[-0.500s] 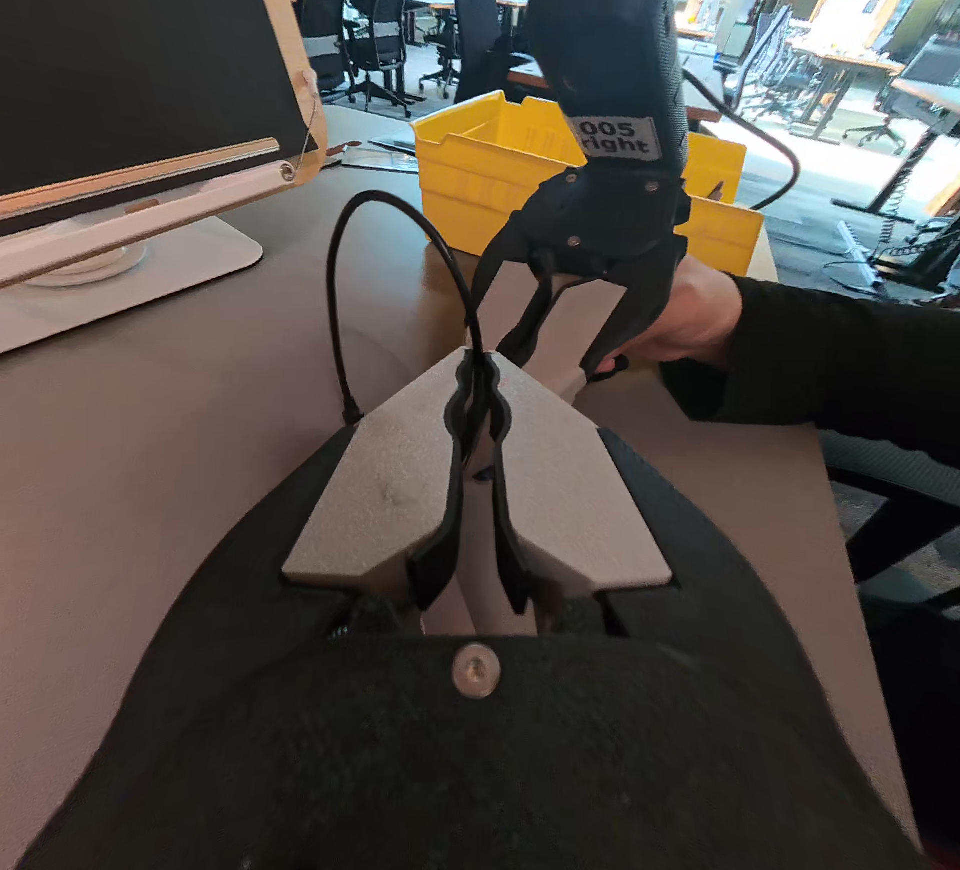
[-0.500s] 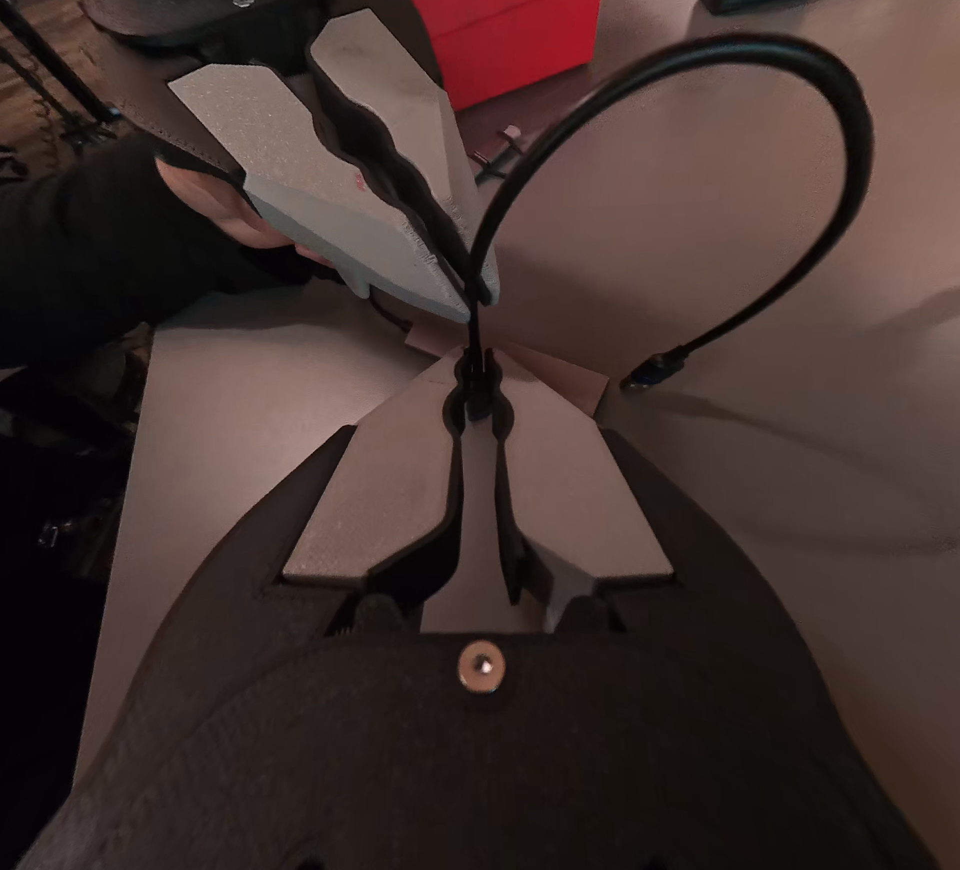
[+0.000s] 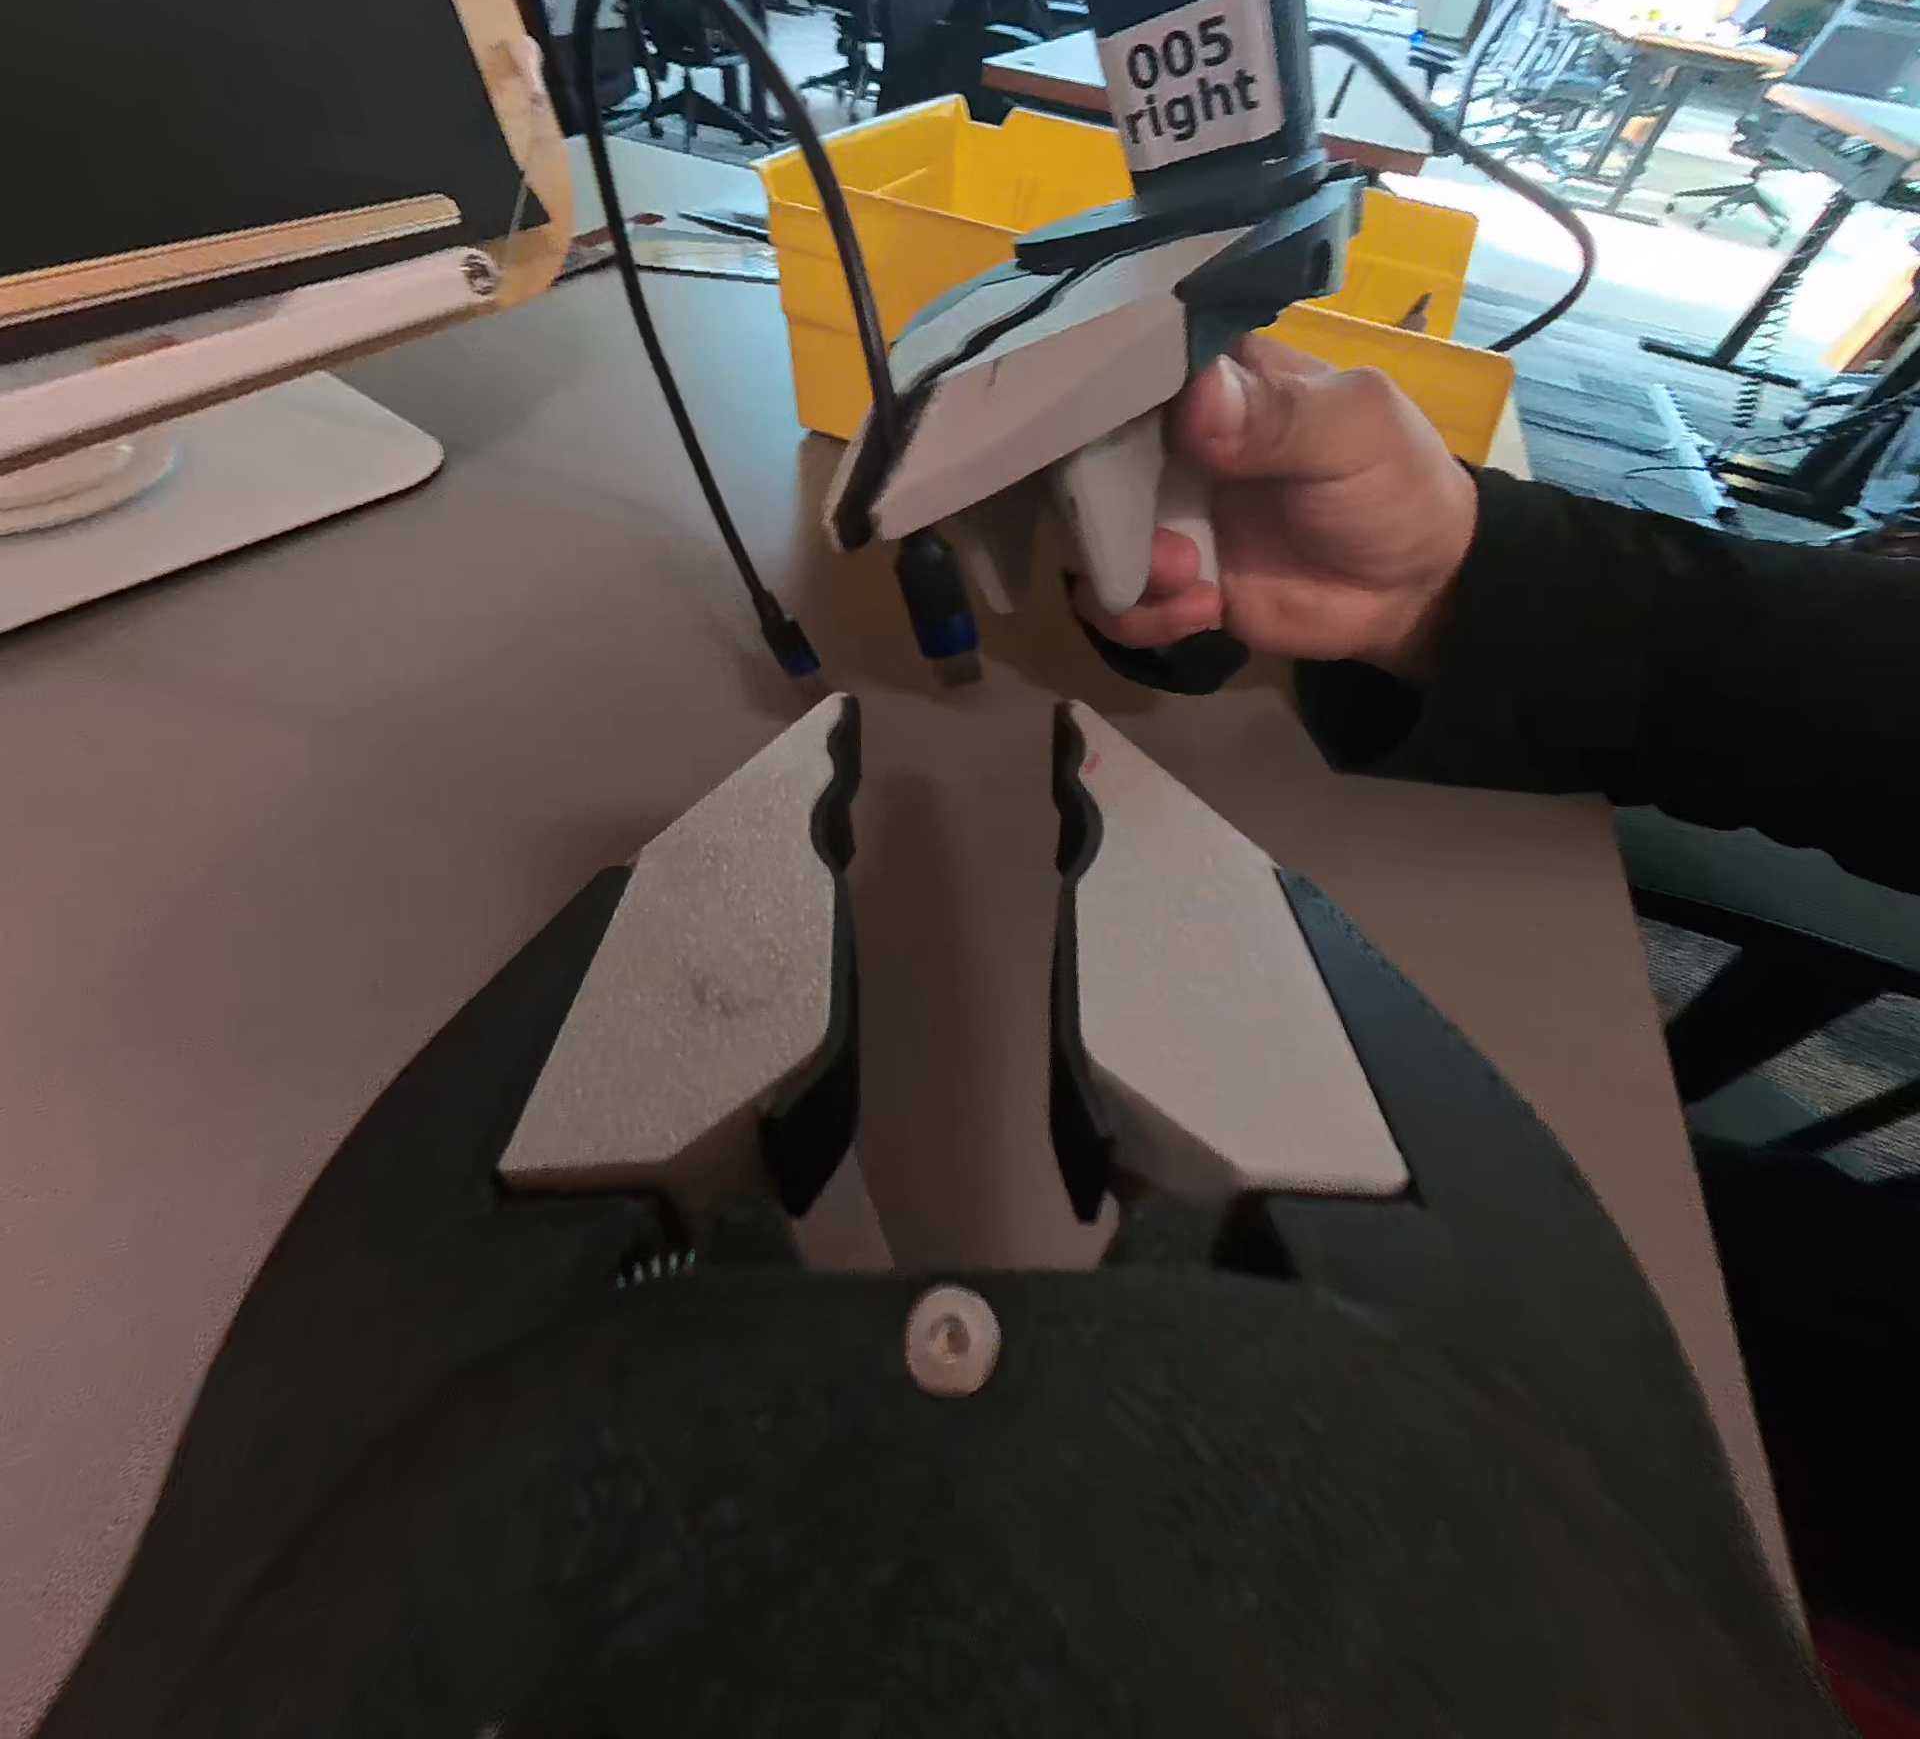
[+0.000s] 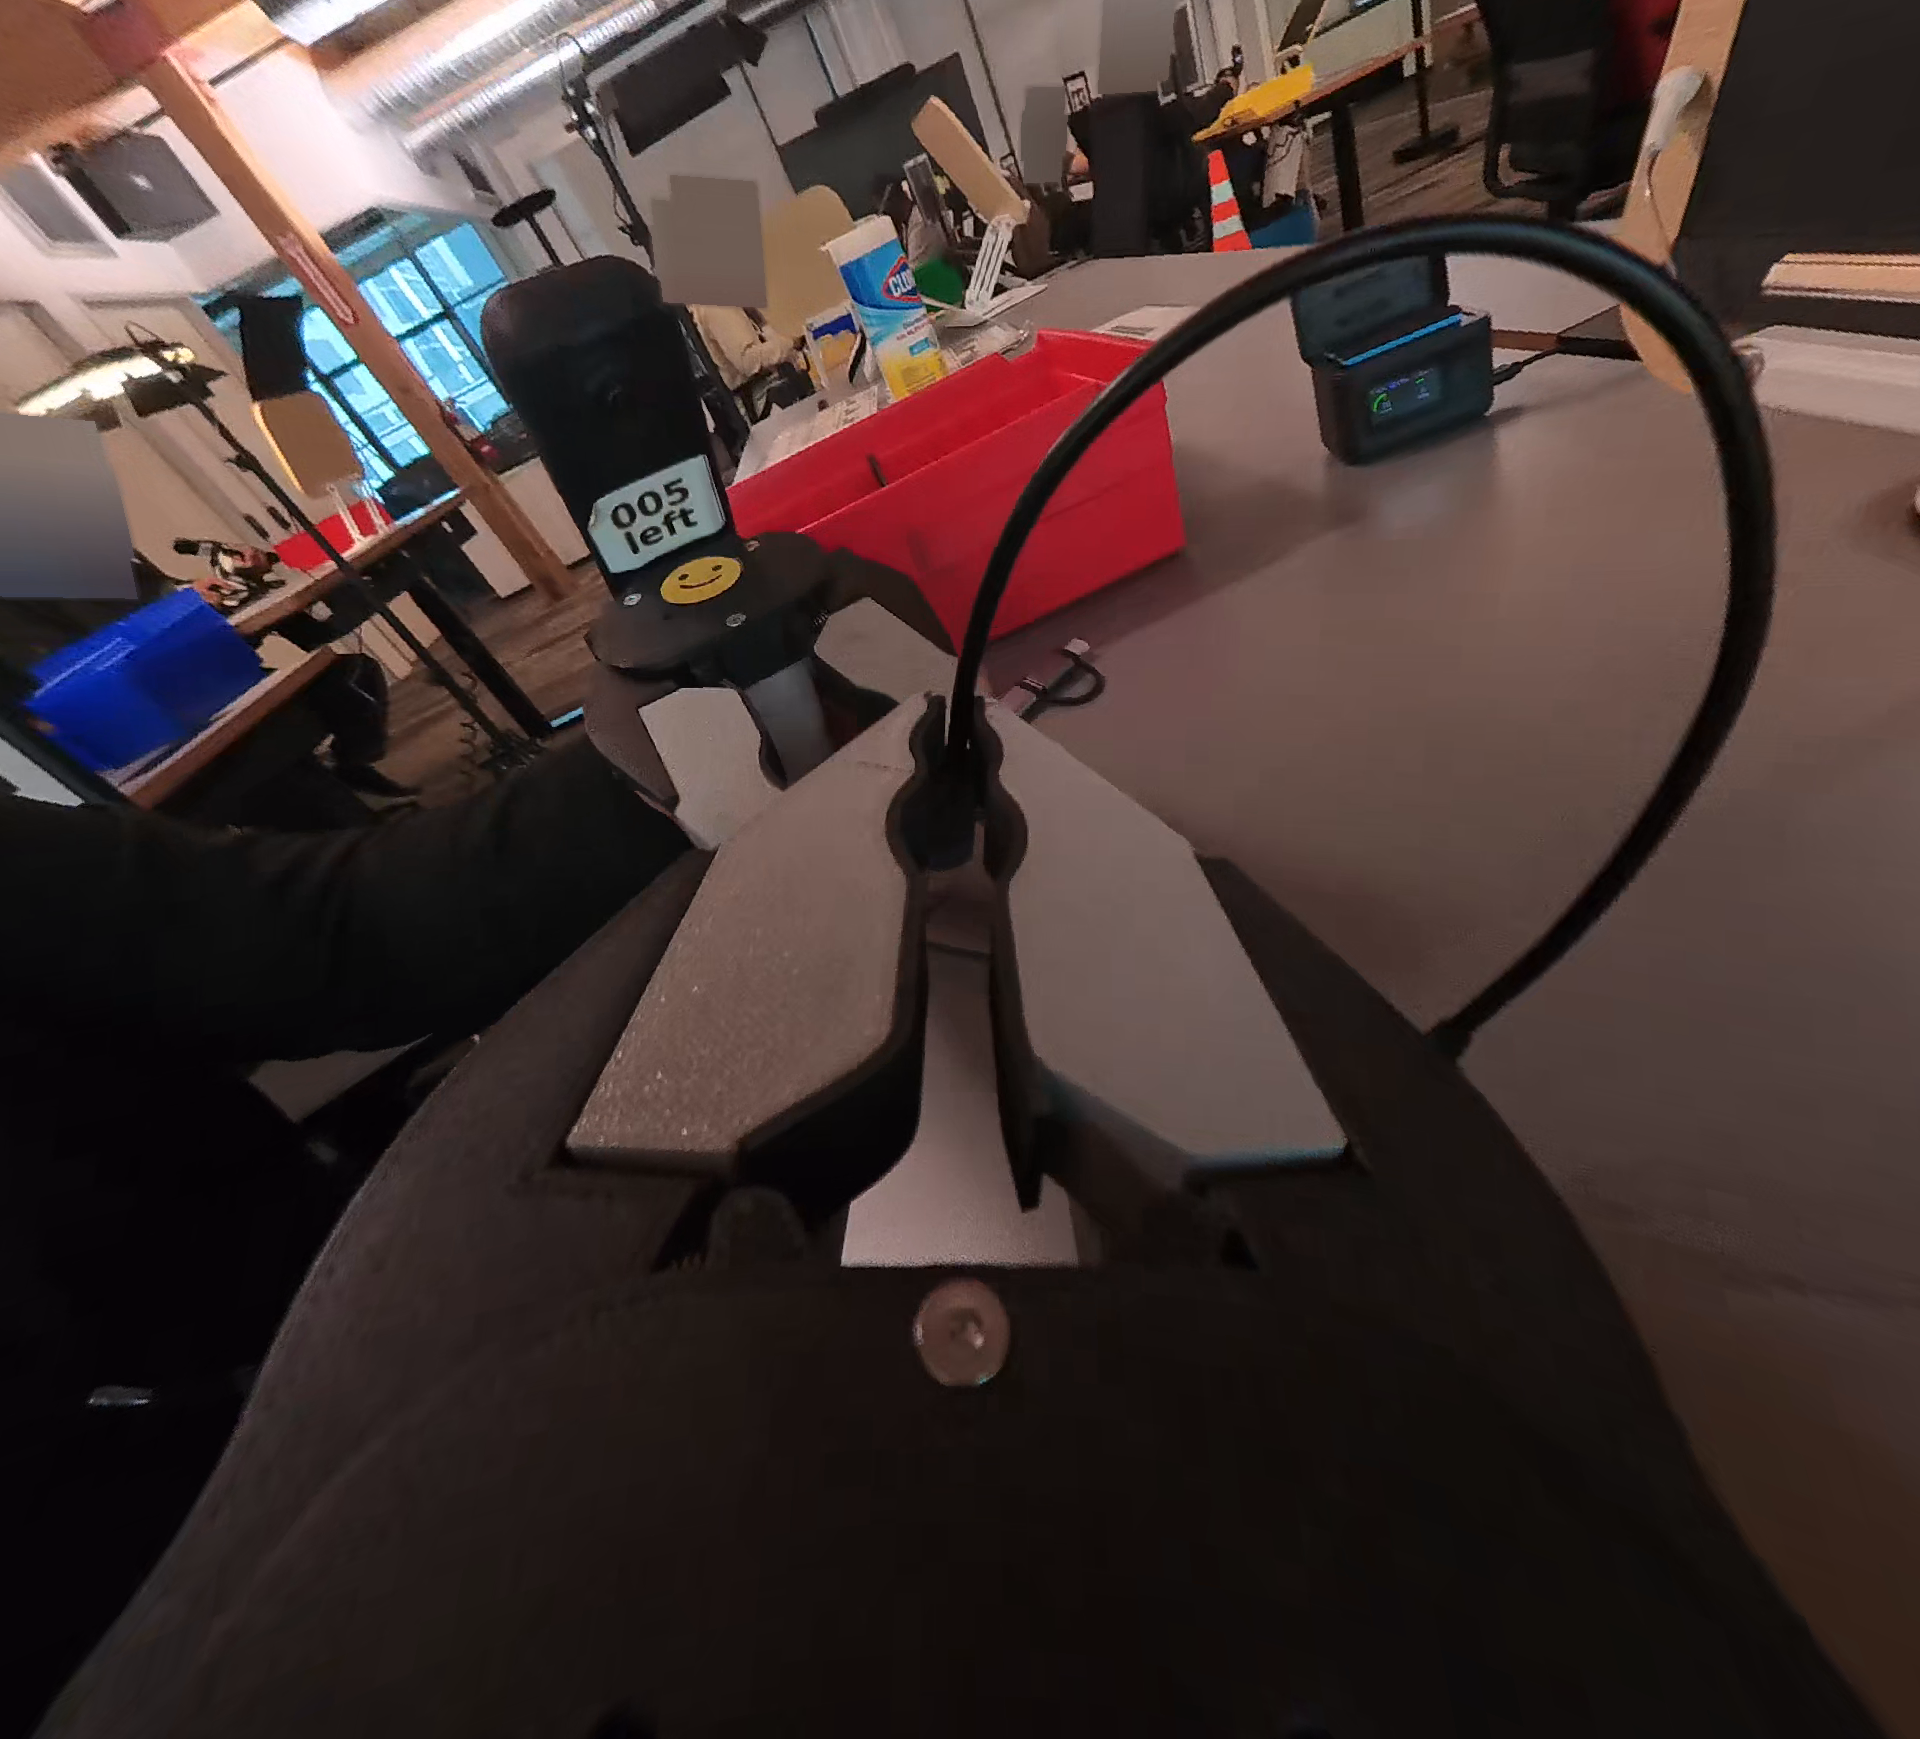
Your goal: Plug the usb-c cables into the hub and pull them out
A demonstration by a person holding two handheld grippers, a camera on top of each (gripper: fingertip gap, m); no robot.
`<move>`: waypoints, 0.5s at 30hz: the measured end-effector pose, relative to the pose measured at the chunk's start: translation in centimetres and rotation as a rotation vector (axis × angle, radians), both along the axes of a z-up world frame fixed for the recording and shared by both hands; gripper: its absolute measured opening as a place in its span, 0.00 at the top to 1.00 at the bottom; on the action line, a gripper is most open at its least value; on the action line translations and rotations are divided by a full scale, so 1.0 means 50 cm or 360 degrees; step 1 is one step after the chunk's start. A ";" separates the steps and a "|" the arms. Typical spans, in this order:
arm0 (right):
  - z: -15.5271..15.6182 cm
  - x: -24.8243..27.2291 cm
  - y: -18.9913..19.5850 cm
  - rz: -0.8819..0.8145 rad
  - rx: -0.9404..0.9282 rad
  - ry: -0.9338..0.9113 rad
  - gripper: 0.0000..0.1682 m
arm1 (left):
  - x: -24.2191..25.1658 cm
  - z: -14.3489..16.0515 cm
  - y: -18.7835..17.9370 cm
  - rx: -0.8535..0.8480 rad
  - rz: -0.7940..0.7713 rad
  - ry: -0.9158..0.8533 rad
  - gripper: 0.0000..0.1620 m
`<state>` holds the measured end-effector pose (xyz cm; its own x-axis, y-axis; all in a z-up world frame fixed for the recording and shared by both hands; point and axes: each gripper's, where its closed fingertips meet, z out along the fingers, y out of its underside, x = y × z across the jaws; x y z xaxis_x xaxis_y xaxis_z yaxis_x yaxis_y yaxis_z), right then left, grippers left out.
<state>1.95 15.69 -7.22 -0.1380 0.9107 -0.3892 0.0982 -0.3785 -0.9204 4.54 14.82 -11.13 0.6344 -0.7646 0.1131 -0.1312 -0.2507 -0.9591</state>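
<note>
Cable (image 3: 727,255) pinched in R gripper (image 3: 873,494), plug just beyond spread, empty L gripper (image 3: 956,733)

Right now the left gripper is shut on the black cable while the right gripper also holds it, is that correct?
Not quite: the left gripper is open and holds nothing, as the left wrist view shows. The right gripper does hold the black cable, whose two plugs hang free above the table.

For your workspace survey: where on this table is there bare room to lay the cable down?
Bare table lies left of the open left gripper, before the monitor base. Crowded: near the yellow bin, where the right gripper holds the cable.
</note>
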 end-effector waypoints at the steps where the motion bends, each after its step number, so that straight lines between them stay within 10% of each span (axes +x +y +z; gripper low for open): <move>1: -0.002 -0.002 -0.004 0.0010 0.0011 -0.0006 1.00 | 0.007 0.000 -0.004 -0.0005 -0.0026 -0.0010 0.78; 15: 0.000 -0.002 -0.010 -0.0023 0.0144 -0.0031 0.98 | -0.033 0.040 0.013 0.0232 0.0133 0.0045 0.95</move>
